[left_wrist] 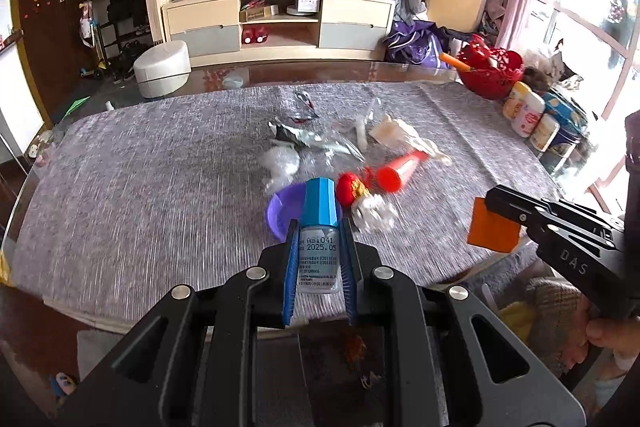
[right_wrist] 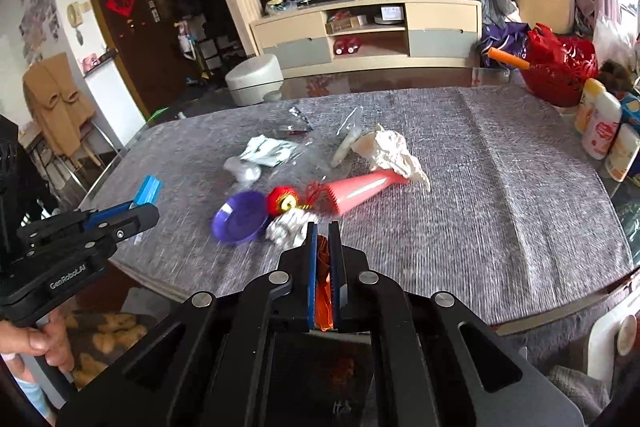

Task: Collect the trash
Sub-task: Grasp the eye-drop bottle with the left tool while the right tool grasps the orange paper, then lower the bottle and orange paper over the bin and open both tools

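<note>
My left gripper (left_wrist: 320, 231) is shut on a small clear bottle with a blue cap (left_wrist: 320, 227), held above the table's near edge; it also shows in the right wrist view (right_wrist: 146, 191). My right gripper (right_wrist: 323, 231) is shut on an orange scrap (right_wrist: 323, 291), seen as an orange square in the left wrist view (left_wrist: 494, 229). On the grey cloth lie a purple bowl (right_wrist: 240, 221), a red ball ornament (right_wrist: 282, 201), a crumpled white wad (right_wrist: 288, 227), a red cone tube (right_wrist: 360, 189), crumpled tissue (right_wrist: 390, 149), foil wrappers (left_wrist: 296, 135) and clear plastic (left_wrist: 280, 163).
A red basket (right_wrist: 560, 67) with an orange tube stands at the table's far right, next to several white bottles (right_wrist: 600, 125). A TV cabinet (left_wrist: 276, 23) and a white stool (left_wrist: 162, 67) stand beyond the table. The grey cloth (left_wrist: 140, 187) covers the glass table.
</note>
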Action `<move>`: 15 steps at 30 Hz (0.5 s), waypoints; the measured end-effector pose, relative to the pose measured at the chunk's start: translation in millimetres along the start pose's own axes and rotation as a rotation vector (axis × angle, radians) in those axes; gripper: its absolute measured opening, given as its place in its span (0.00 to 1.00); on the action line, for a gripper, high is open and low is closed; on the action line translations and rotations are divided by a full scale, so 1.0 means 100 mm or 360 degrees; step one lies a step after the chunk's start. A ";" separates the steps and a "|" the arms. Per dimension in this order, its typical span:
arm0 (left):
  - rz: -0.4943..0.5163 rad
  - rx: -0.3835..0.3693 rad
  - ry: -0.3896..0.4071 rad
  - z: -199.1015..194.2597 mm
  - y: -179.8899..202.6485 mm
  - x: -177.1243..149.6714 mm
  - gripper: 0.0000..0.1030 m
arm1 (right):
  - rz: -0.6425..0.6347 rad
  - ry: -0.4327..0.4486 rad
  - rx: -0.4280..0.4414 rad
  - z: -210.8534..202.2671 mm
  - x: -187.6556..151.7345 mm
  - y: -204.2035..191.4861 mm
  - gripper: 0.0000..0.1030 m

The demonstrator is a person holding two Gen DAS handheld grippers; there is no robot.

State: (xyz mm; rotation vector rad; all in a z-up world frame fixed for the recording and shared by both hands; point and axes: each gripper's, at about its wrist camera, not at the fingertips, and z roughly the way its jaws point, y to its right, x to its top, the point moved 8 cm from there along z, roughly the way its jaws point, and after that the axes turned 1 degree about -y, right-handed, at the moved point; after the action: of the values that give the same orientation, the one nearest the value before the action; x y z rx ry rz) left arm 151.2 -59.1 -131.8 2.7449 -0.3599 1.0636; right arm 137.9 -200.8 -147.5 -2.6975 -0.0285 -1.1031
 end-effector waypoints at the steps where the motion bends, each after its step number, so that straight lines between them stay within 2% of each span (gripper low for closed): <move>1: -0.0001 0.0000 0.0002 -0.04 0.01 -0.04 0.17 | -0.0014 -0.0010 0.0006 -0.03 -0.07 -0.03 0.07; 7: -0.0007 -0.0051 -0.0066 -0.14 0.12 -0.49 0.17 | -0.0026 -0.0145 0.0044 0.06 -0.56 -0.12 0.07; 15: -0.0027 -0.0095 -0.0285 0.17 0.17 -1.23 0.17 | 0.0011 -0.0283 0.0034 0.23 -1.07 -0.09 0.07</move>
State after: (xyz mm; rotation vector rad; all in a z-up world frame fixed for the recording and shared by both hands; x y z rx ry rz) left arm 69.4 -59.7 -226.7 2.7915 -0.3856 0.7915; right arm 76.5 -179.5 -235.9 -2.7656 -0.0597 -0.8533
